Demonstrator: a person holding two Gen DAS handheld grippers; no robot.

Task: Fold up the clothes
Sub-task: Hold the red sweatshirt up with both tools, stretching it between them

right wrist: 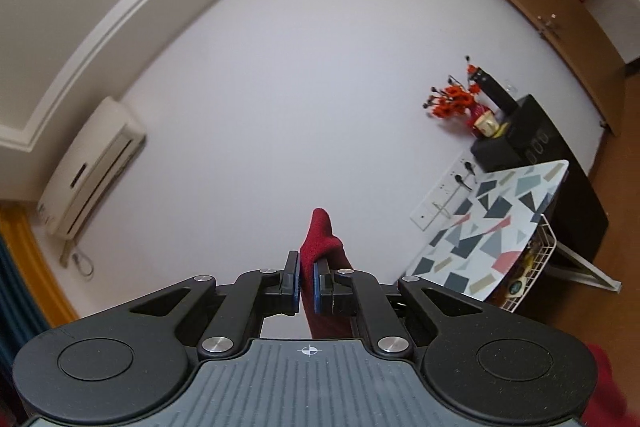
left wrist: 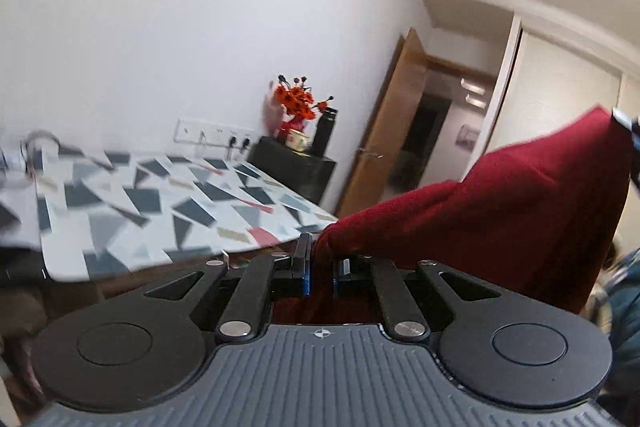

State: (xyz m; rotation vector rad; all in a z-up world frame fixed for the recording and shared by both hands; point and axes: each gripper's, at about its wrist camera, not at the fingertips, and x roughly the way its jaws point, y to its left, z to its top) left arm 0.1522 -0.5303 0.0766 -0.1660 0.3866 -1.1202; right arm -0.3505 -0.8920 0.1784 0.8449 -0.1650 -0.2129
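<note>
My left claw [left wrist: 320,259] and right claw [right wrist: 306,281] each pinch the red garment [left wrist: 520,211], lifted clear of the patterned counter [left wrist: 160,203]. Behind stand a white wall [right wrist: 300,87], red flowers [left wrist: 298,103], a black cabinet [left wrist: 292,167] and a wooden door [left wrist: 384,135].

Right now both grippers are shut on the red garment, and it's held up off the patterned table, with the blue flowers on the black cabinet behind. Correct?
One thing is wrong: the flowers are orange-red, not blue, as the left wrist view shows. The rest stands: the left gripper and the right gripper are both shut on the red garment, held off the patterned table, and the flowers stand on the black cabinet.
</note>
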